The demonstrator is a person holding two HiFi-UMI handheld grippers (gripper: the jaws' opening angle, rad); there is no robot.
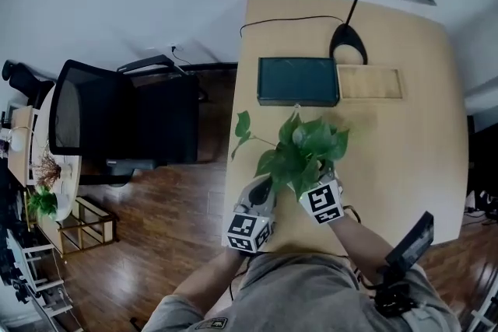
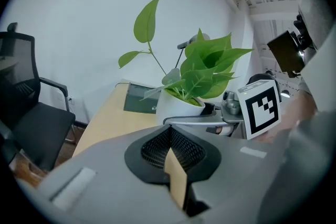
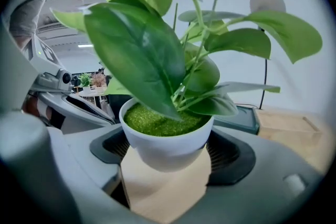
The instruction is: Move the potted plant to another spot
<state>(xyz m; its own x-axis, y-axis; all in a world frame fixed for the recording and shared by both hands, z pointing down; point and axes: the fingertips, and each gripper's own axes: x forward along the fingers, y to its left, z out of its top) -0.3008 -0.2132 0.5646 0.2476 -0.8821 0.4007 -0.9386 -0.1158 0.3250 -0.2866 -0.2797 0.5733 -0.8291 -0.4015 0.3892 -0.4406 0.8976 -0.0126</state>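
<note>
The potted plant [image 1: 303,148], green leaves in a small white pot [image 3: 165,147], hangs just above the wooden table [image 1: 412,128] near its front edge. My right gripper [image 1: 315,186] is shut on the pot, a black pad pressing each side; the right gripper view shows tabletop under the pot. The left gripper view has the pot [image 2: 176,105] ahead, with the right gripper's marker cube [image 2: 260,108] beside it. My left gripper [image 1: 263,189] sits just left of the plant, apart from it. Its jaws [image 2: 169,136] meet at the tips with nothing between them.
A dark green tray [image 1: 298,80] and a shallow wooden tray [image 1: 371,82] lie behind the plant. A black desk lamp [image 1: 348,43] stands at the table's back. A black office chair [image 1: 117,120] stands on the wood floor to the left.
</note>
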